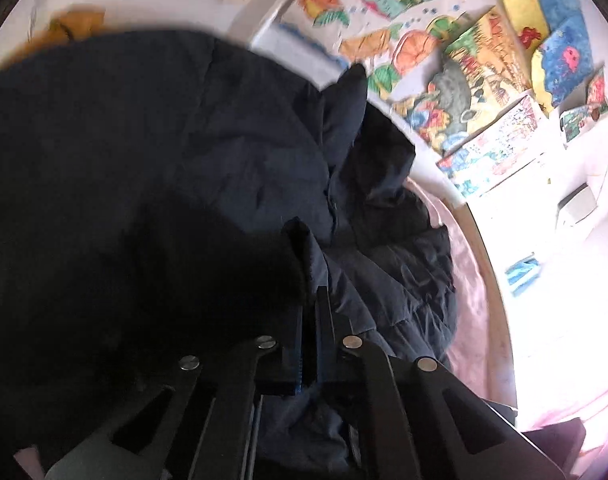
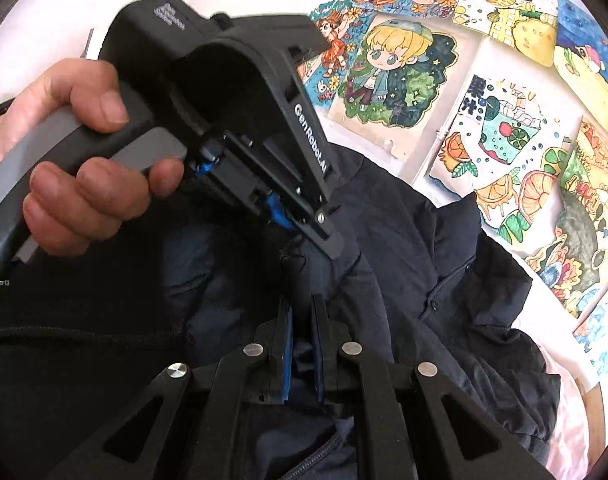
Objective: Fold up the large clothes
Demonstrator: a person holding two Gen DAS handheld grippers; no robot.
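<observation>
A large dark navy padded jacket (image 1: pixel 239 148) fills both views and hangs bunched over a pink sheet. My left gripper (image 1: pixel 310 304) is shut on a fold of the jacket's edge, with fabric rising between its fingers. My right gripper (image 2: pixel 301 304) is shut on another fold of the jacket (image 2: pixel 424 264). The left gripper (image 2: pixel 304 236), held in a hand, shows in the right wrist view just above and ahead of the right fingertips, pinching the same bunched edge. The two grippers are very close together.
A pink sheet (image 1: pixel 476 280) lies under the jacket. Colourful children's drawings (image 2: pixel 400 76) cover the white wall behind. A yellow object (image 1: pixel 75 26) sits at far left. A bright window area (image 1: pixel 564 280) is at right.
</observation>
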